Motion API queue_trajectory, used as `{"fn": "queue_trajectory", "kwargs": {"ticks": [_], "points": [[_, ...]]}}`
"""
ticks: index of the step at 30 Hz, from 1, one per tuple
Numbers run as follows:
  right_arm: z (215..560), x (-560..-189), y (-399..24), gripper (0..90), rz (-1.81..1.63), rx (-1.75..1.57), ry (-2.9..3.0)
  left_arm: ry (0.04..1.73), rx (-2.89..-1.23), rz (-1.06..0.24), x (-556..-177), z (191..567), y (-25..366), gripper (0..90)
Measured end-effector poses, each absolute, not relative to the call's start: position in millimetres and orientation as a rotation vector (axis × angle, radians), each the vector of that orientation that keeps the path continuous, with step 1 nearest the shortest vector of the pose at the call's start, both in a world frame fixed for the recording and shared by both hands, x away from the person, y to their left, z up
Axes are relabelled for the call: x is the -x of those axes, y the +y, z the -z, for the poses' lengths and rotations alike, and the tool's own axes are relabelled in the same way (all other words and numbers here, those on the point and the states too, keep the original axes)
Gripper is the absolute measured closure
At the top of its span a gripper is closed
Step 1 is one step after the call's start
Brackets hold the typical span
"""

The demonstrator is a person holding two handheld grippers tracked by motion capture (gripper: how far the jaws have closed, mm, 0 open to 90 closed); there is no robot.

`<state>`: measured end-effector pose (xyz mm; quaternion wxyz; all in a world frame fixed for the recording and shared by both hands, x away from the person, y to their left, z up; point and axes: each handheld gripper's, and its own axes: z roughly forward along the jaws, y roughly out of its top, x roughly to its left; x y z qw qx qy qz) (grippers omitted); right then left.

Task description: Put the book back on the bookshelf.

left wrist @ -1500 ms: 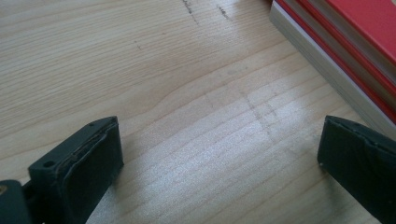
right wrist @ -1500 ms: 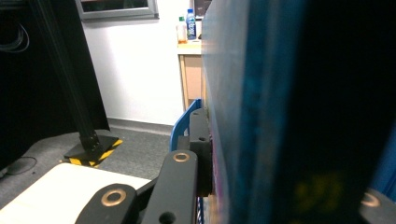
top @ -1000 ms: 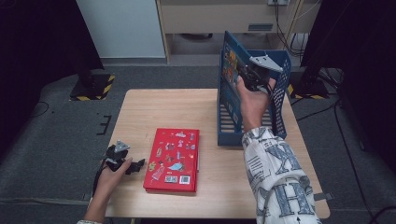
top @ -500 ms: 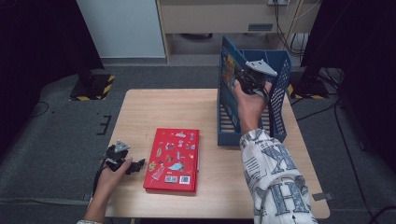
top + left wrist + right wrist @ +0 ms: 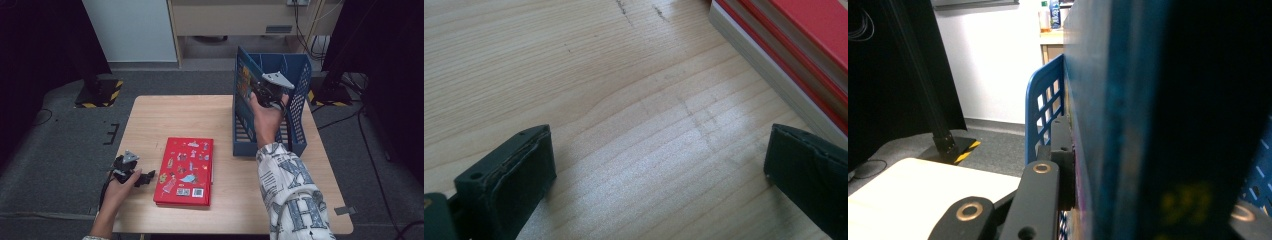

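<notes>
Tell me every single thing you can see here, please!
Table: one, light wood, in the middle of the room.
Red book: one, red with small pictures on its cover, flat on the table near the front edge.
File rack: one, blue with slotted walls, on the table's right side.
Blue book: one, dark blue with a colourful cover, upright in the rack's left slot.
Cabinet: one, beige, behind the table.
Black stands with yellow-striped feet: two, on the grey floor at left and right.
Left tool: one, black, on the table beside the red book, jaws open and holding nothing.
Right tool: one, black, inside the rack, shut on the blue book.
Sleeve: one, white with dark letters, on the right arm.
</notes>
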<state>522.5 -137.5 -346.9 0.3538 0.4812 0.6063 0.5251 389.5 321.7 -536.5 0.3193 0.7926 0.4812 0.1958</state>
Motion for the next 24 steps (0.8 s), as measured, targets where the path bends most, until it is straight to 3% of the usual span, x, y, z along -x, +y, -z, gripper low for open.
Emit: {"fn": "queue_trajectory", "kwargs": {"ticks": [24], "points": [[353.6,-509.8,-141.1,81.2,-1.306,-1.270,1.653,1.261,-2.086,-0.513,-389.2,536.5,321.0,0.0]]}}
